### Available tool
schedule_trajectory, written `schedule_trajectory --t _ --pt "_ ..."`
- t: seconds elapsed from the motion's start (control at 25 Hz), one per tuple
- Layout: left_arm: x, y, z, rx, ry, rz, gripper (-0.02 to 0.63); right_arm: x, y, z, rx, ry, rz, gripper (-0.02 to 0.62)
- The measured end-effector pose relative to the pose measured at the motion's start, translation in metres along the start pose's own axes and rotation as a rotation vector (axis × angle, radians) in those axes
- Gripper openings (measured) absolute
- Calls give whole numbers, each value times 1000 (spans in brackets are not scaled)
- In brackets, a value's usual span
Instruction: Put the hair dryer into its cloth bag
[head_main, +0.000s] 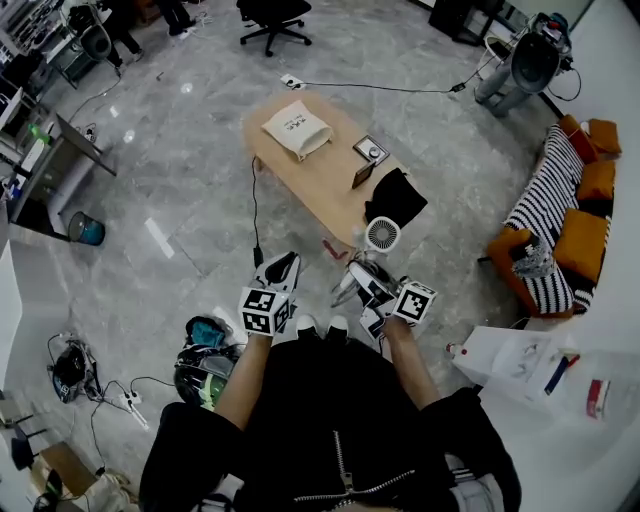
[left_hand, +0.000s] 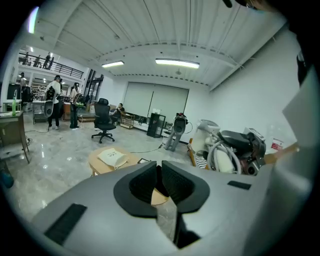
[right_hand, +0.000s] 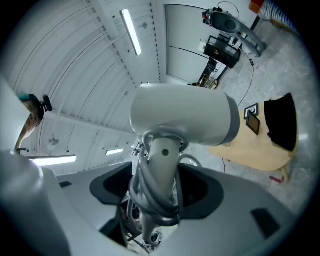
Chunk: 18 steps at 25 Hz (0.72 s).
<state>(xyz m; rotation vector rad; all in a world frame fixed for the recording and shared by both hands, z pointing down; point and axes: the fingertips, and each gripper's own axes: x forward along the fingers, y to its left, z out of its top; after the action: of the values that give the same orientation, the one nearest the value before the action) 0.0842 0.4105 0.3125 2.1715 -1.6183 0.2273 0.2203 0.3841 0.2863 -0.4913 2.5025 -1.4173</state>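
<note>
Table (head_main: 318, 178): low and wooden, ahead of the person. A frame (head_main: 371, 150) and a black cloth (head_main: 400, 196) lie between the near end and the bag. A low swing across the top could clip either one.

Bag (head_main: 298, 128): beige, lying flat at the far end, well apart from both tongs. Can't tell which way the mouth faces, and it looks flat. Biggest risk, as I read it, is trying to stuff one-handed, because the cloth would just slide on the wood. Left has to pinch the rim and hold it open first.

Dryer (right_hand: 184, 119): white, off the table, in the air by the near end. Not in the bag yet. The right tongs (right_hand: 158, 186) stand wide and are clamped on its handle, with the barrel sitting across the top. That makes the grip top-heavy, so the barrel may twist in the pads when it is tipped toward the bag.

Cord (right_hand: 144, 197): coiled round the handle and inside the grip. The pads likely bear partly on the loops rather than the plastic, so it could slip. A slack loop could also snag the bag rim on entry.

Left tongs (left_hand: 160, 181): narrow, jaws together, nothing held, aimed a little down toward the table. If they don't open before reaching the bag, they'll only shove it away.
</note>
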Motion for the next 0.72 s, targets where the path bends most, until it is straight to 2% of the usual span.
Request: schedule_trajectory --t 0.16,0.4,0.72 --pt "3 -5 2 1 -3 -6 41 1 4 2 6 -1 17 293" --pt "8 -9 1 9 2 -6 41 3 1 -4 -29 56 -7 292" --pt "14 -28 0 29 7 -19 41 -5 -1 -3 -43 92 3 293"
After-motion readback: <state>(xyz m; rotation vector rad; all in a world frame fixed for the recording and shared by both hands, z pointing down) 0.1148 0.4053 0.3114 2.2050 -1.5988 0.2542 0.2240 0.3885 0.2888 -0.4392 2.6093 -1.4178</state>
